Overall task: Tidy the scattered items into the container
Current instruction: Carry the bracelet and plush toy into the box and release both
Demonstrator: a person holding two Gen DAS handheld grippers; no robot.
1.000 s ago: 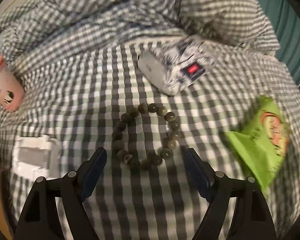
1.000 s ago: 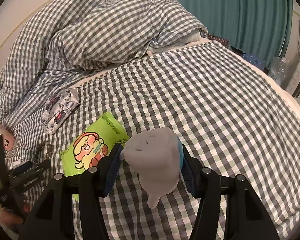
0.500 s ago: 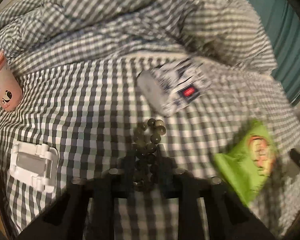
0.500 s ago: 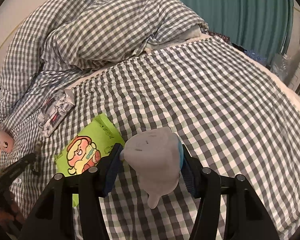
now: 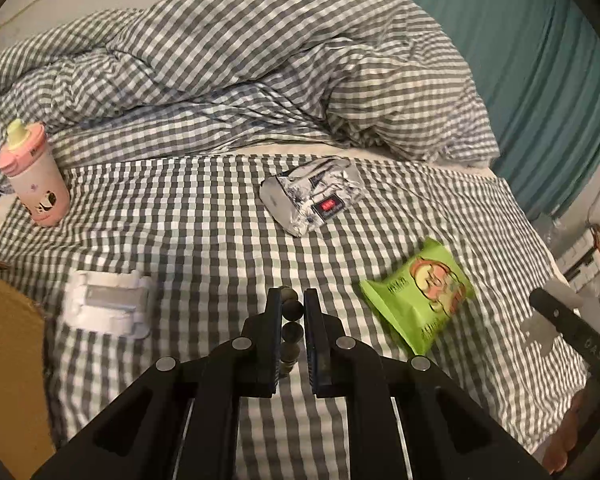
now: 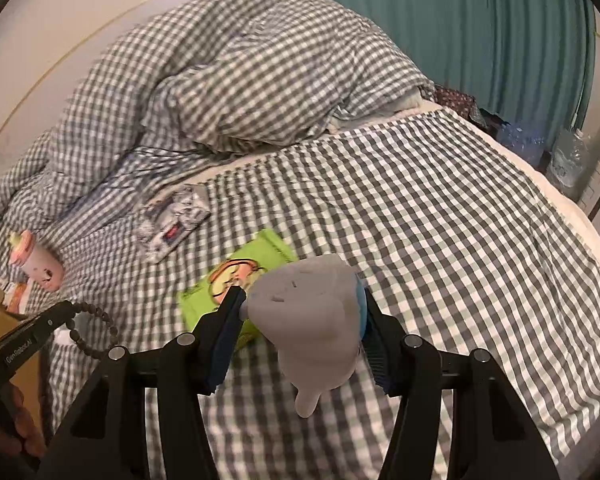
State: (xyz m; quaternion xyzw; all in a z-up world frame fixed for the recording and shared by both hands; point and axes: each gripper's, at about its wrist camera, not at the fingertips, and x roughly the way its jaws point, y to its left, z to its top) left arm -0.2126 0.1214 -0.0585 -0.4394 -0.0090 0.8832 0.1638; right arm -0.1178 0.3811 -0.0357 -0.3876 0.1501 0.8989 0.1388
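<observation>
My left gripper [image 5: 293,304] is shut on a dark bead bracelet [image 5: 292,322] and holds it above the checked bed sheet; the bracelet hangs from it in the right wrist view [image 6: 94,334]. My right gripper [image 6: 300,300] is shut on a grey plush toy [image 6: 312,320] with a blue side, held above the bed. On the sheet lie a green snack bag [image 5: 420,292], a blue-white tissue pack [image 5: 312,200], a white plastic holder [image 5: 108,304] and a pink cup [image 5: 36,184]. A brown cardboard box [image 5: 8,352] stands at the left edge.
A crumpled checked duvet [image 5: 260,60] is piled at the back of the bed. A teal curtain [image 5: 540,60] hangs at the right. Water bottles [image 6: 564,160] and white furniture stand beyond the bed's right side.
My left gripper closed on the bead bracelet and lifted it off the sheet. My right gripper kept hold of the plush toy and shifted a little.
</observation>
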